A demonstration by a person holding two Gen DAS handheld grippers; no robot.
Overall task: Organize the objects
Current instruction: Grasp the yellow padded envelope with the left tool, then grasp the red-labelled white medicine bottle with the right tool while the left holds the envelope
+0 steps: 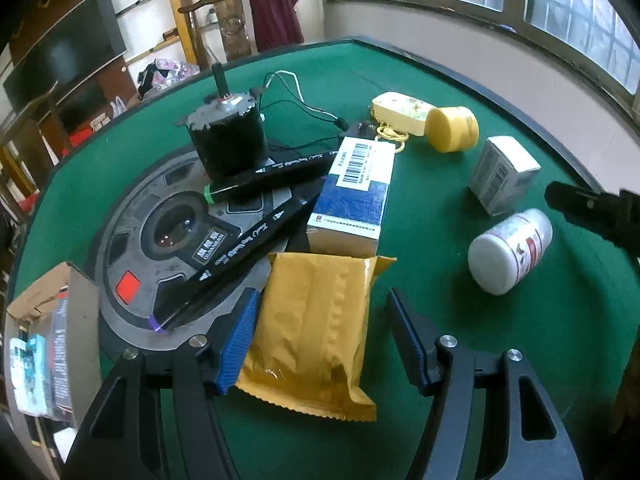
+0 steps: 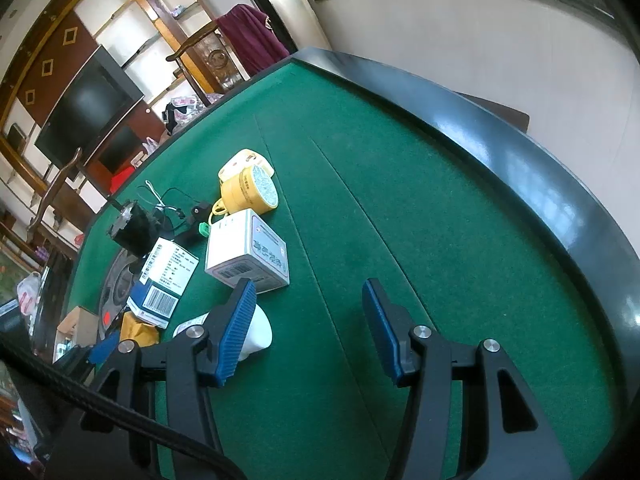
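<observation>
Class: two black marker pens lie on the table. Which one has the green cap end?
The farther marker, lying against the black motor, shows green; the nearer marker ends in purple.

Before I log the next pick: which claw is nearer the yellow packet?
Left. The left claw straddles the yellow packet, jaws open. The right claw hovers over bare felt, away from it.

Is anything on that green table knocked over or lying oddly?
Yes. The white bottle and yellow jar lie on their sides on the felt, and two black markers are crossed in a heap against the blue-and-white box. Nothing looks spilled.
</observation>
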